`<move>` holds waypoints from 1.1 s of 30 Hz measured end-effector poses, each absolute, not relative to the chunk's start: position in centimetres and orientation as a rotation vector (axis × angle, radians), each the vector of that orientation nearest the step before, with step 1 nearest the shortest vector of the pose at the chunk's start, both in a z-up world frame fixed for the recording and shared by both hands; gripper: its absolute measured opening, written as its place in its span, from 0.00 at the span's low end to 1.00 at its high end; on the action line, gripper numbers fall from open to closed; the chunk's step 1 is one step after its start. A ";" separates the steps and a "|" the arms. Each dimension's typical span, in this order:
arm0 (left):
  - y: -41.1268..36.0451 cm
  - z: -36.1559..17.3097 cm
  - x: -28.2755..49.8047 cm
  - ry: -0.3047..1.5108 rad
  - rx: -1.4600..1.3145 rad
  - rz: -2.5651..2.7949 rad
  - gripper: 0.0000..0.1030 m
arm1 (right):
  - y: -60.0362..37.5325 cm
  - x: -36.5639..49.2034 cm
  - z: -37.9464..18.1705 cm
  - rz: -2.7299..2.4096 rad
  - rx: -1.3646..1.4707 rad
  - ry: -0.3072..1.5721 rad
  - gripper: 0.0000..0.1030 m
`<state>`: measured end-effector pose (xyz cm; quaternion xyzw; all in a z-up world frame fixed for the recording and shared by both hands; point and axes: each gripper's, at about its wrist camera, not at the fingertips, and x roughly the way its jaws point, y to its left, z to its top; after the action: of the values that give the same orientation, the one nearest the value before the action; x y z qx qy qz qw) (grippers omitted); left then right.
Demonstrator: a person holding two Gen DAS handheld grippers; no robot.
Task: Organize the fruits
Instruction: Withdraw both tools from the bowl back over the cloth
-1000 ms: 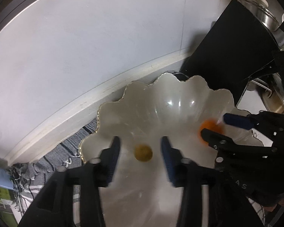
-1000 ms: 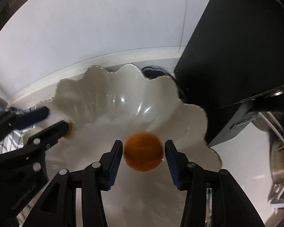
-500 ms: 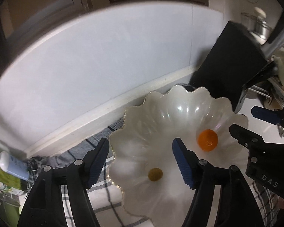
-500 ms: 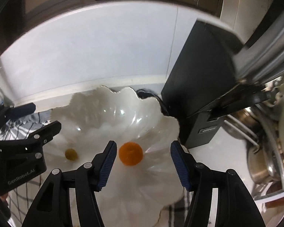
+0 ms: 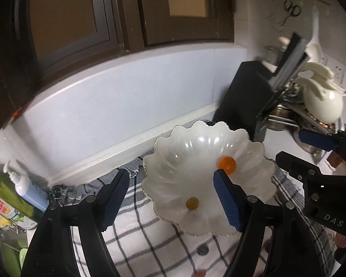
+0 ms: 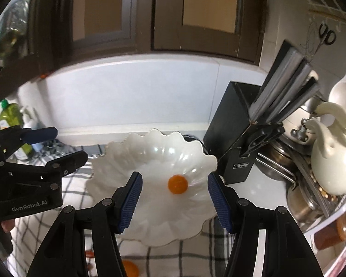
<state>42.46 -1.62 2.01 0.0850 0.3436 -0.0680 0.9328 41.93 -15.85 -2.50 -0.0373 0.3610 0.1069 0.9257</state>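
Bowl holds 2 fruits.

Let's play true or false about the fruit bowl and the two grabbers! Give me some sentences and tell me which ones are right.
1. The orange fruit lies inside the white scalloped bowl. True.
2. The right gripper is squeezing the orange fruit. False: its fingers are spread wide and hold nothing.
3. A small yellowish fruit is also in the bowl. True.
4. The left gripper is shut. False: it is open and empty.
5. The bowl sits on a checked cloth. True.
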 end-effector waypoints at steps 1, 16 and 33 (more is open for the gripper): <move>-1.7 2.1 42.0 0.695 0.178 -0.144 0.73 | -15.9 41.1 -2.1 0.223 -0.072 0.727 0.58; -0.3 3.4 33.1 0.592 0.169 -0.143 0.74 | -15.7 32.4 -0.3 0.229 -0.100 0.634 0.58; -0.6 1.0 27.2 0.602 0.152 -0.145 0.75 | -16.6 27.5 -2.6 0.276 -0.070 0.675 0.58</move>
<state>27.23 -0.65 1.04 0.0747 0.2961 -0.0711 0.9496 27.49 -16.56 -2.59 -0.0343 0.3299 0.1349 0.9337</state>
